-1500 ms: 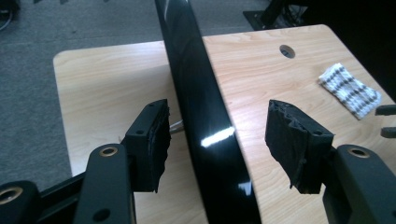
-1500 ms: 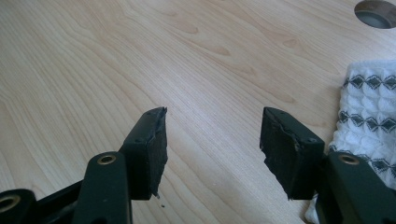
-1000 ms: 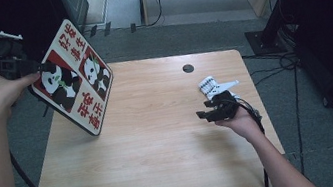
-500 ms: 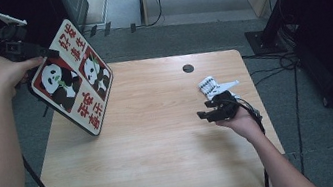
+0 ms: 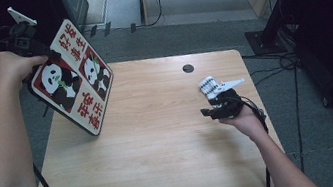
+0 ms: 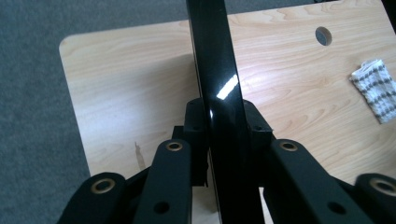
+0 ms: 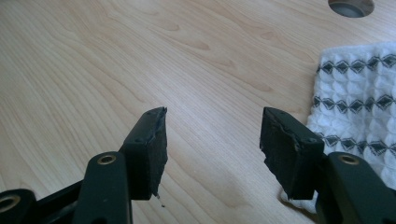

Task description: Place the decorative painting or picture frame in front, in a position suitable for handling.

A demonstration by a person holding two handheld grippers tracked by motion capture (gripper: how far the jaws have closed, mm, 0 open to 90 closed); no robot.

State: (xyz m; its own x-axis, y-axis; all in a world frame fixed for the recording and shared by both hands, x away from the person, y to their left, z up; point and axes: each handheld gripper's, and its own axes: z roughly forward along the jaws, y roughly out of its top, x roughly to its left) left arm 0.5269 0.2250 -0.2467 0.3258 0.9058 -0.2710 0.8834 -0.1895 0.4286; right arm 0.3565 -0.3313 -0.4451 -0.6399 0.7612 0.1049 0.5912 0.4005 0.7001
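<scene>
At the table's left edge, the left gripper (image 5: 41, 52) has just closed its jaws on the panda board (image 5: 73, 83), pinching it tilted, lower corner on the wooden table (image 5: 162, 144); its own camera sees only the board's glossy black edge (image 6: 219, 93). Beside the white patterned cloth (image 7: 359, 102), the right gripper (image 7: 212, 140) hangs spread, with bare wood between its pads.

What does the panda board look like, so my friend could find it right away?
Start at the wooden table and look to its left edge. There a flat board leans tilted, with its top clamped in the left gripper. It has two black-and-white pandas on red with red writing, unlike the small white patterned cloth on the right.
</scene>
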